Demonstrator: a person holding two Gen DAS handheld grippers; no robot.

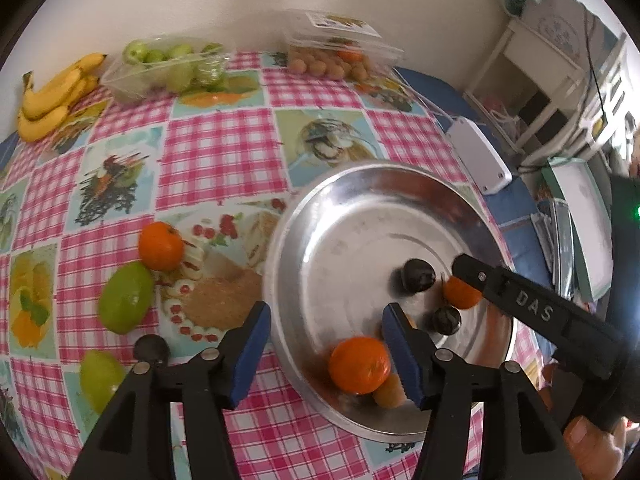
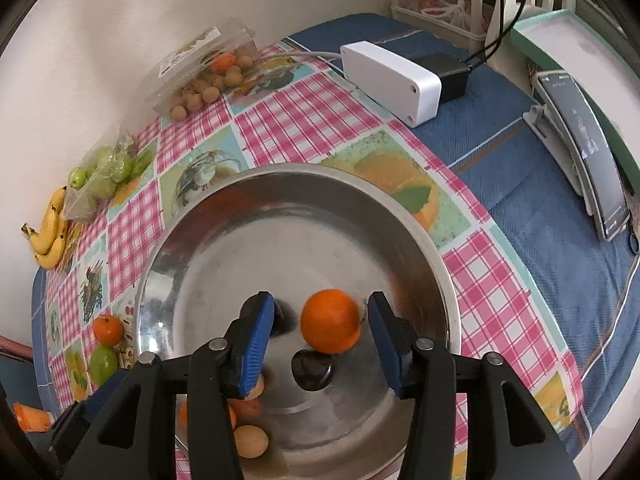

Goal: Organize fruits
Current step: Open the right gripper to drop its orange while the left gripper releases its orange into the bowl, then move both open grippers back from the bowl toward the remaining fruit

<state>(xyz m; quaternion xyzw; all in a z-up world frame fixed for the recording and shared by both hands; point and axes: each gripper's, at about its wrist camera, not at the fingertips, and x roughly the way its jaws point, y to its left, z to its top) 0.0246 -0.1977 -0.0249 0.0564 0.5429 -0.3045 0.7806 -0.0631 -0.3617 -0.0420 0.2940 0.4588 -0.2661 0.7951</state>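
**Oranges in the bowl, both grippers spread**

My left gripper (image 1: 326, 354) stands spread over the near rim of the round steel bowl (image 1: 360, 200), pinching nothing; a smooth orange mandarin (image 1: 359, 365) sits in the bowl just inside its right pad, a small tan fruit (image 1: 390, 392) touching it. My right gripper (image 2: 322, 344) is spread too, and a second round orange mandarin (image 2: 330, 321) lies between its pads with a gap on each side. Two dark plums (image 1: 418, 276) rest beside it.

I judge these mandarins light, firm under a yielding peel, and prone to roll on slick metal. I would grip across the widest middle, gently. Still on the checked tablecloth (image 1: 224, 144): another orange (image 1: 161, 246), a green mango-shaped fruit (image 1: 126, 298) and a dark plum (image 1: 151, 349).
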